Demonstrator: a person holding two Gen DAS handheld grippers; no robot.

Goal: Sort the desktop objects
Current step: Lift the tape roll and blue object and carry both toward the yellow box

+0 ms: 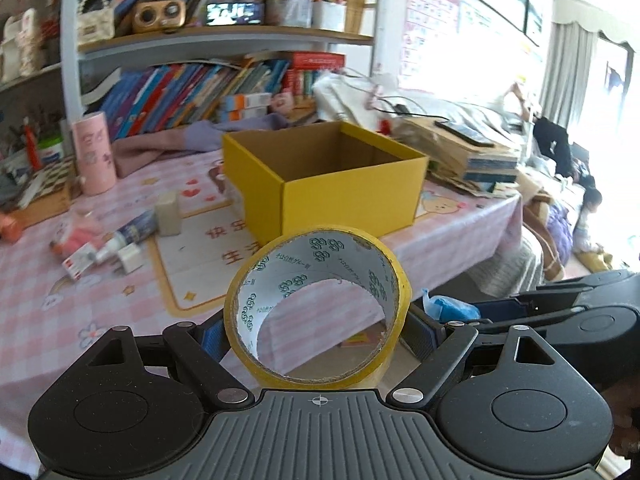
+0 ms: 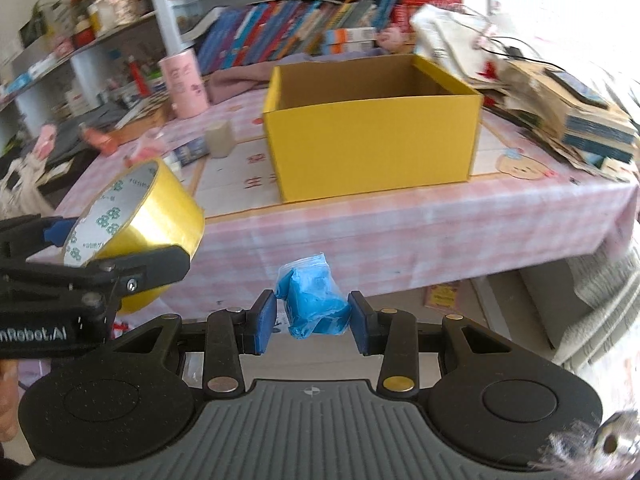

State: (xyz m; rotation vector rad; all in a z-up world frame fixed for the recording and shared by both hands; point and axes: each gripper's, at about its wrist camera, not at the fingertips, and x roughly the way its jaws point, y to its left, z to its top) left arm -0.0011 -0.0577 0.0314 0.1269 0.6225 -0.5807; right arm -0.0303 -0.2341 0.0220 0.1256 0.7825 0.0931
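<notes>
Holding a roll of yellow tape (image 1: 318, 308) in my left gripper (image 1: 316, 334), I see its blue pads pressed against the roll's two outer sides, so the jaws stand wide and clamped on it. The roll sits with its open core facing the camera, up off the surface (image 1: 80, 308) and in front of its near edge. My right gripper (image 2: 314, 322) is clamped on a small blue packet in clear plastic (image 2: 314, 304), pinched between both pads with the jaws narrow; it also hangs in the air before the surface's front edge. From the right wrist view the left gripper and its tape roll appear to the left of the packet, a little apart from it. Ahead of both stands an open yellow box (image 2: 374, 148) on the pink checked cloth. Left of the box lie a pale block (image 1: 167, 214), a pink cylinder (image 1: 94, 152) and a scatter of small bottles and packets (image 1: 104, 250).
</notes>
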